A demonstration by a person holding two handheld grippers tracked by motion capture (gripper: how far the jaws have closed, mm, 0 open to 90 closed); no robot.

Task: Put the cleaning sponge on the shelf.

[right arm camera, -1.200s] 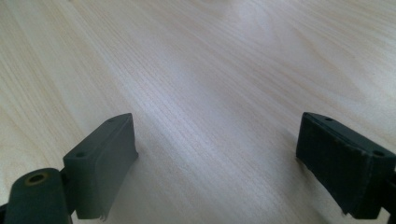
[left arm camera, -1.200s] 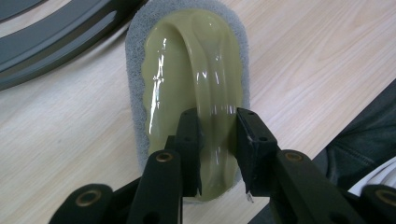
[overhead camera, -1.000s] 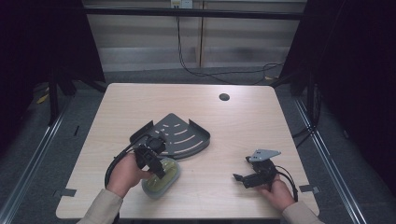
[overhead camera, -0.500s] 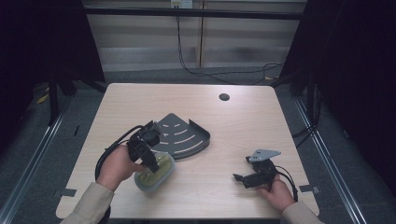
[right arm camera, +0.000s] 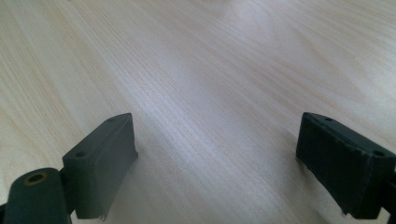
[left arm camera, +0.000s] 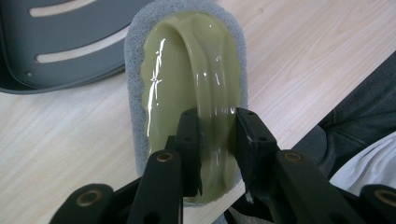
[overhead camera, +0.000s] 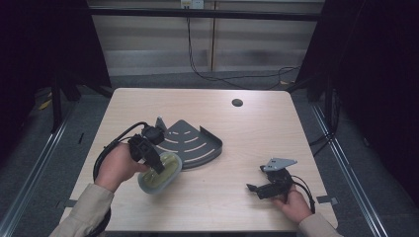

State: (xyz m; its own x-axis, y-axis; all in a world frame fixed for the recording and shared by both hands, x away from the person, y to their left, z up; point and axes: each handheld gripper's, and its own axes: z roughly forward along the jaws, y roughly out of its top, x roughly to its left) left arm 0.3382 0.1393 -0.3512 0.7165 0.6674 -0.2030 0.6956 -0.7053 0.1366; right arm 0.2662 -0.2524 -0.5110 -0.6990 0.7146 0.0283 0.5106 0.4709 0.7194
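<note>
Presently on the light wooden table (overhead camera: 207,197):

- Scrubbing pad (overhead camera: 159,173) — oval, grey sponge rim with a glossy olive-green plastic top and a raised ridge handle along its length. It sits at the near left of the table, just beside the near edge of the grey tray and tilted in the grip. In the left gripper view the scrubbing pad (left arm camera: 187,88) reaches from the jaws toward the tray.
- Left gripper (overhead camera: 157,164) — held in the person's left hand (overhead camera: 116,165), jaws clamped on the ridge handle of the pad, one jaw on each side. Left gripper (left arm camera: 218,135) shows the handle pinched between the two black jaws. A black cable loops behind the hand.
- Grey tray (overhead camera: 195,140) — dark grey, fan-shaped, slotted, with a low rim; left of centre, lying flat.
- Right gripper (overhead camera: 253,187) — in the person's right hand (overhead camera: 294,205) at the near right, well apart from the pad, low over bare wood. Right gripper (right arm camera: 217,158) — jaws spread wide, nothing between them.
- Round hole (overhead camera: 237,102) — dark, in the far part of the tabletop.
</note>
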